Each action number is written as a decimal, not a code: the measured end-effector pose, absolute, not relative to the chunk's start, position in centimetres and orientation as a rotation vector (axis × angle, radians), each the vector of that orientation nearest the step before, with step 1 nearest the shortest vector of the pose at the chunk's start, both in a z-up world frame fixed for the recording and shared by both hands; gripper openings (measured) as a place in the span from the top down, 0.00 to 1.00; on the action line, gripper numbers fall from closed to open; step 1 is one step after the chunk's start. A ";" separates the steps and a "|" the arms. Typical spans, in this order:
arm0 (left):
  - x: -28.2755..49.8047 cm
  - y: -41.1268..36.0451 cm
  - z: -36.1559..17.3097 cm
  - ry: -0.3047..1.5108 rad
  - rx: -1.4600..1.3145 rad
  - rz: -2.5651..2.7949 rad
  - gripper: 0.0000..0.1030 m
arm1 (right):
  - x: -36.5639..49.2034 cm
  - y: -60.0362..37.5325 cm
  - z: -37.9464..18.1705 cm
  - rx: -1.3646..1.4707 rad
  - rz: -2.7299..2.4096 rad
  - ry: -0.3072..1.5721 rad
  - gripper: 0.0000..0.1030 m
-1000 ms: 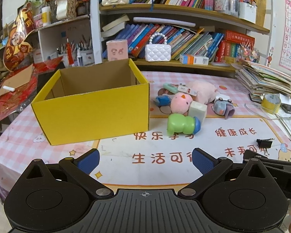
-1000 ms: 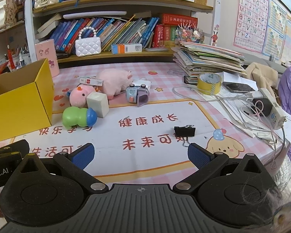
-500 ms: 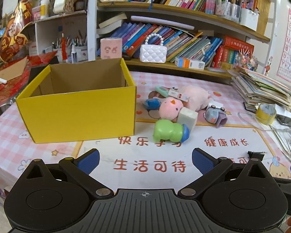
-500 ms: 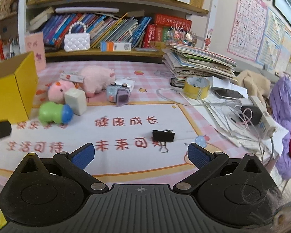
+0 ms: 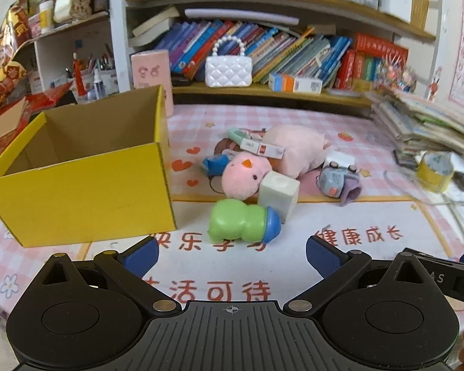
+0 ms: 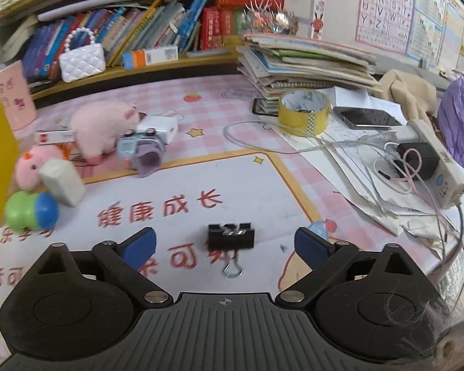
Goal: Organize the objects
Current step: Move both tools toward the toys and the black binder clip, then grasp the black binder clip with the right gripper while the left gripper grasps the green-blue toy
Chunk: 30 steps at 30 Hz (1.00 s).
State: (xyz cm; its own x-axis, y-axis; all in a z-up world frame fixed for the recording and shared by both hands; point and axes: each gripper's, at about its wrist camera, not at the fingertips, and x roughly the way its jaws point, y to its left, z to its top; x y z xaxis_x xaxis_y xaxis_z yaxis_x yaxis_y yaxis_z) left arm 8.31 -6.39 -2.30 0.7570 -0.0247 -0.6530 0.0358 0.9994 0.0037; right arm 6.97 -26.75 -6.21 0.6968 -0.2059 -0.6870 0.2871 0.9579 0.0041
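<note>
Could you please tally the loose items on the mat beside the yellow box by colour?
Pink: 2, round plush chick and plush pig.
White: 2, block and small carton.
Green with blue cap: 1, toy.
Grey-purple: 1, toy camera.
Black: 1, binder clip.
Total: 7, not counting the part-hidden bits behind the chick.

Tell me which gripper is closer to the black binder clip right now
Right. The right gripper is open with the black binder clip lying between its fingertips, untouched. The left gripper faces the green toy, with the clip out of its view.
</note>
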 end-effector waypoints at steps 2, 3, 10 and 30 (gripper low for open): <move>9.2 -7.0 -2.7 0.725 0.033 -0.017 0.00 | 7.9 -27.6 -7.0 0.124 -0.264 0.778 0.14; 9.5 -7.3 -2.8 0.732 0.039 -0.009 0.00 | 8.3 -27.9 -7.4 0.127 -0.256 0.791 0.17; 11.8 -8.8 -3.7 0.763 0.065 0.036 0.01 | 9.9 -28.9 -8.6 0.118 -0.190 0.840 0.64; 17.3 -9.7 -6.7 0.836 0.033 0.029 0.25 | 13.4 -28.2 -5.3 0.028 0.080 0.695 0.64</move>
State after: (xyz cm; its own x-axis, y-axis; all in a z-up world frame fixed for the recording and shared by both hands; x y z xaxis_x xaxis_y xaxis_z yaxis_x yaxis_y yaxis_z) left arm 17.27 -9.70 -6.73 0.6700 0.0384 -0.7413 -0.0124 0.9991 0.0406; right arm 13.38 -28.25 -5.25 0.7652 0.0825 -0.6385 -0.0641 0.9966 0.0519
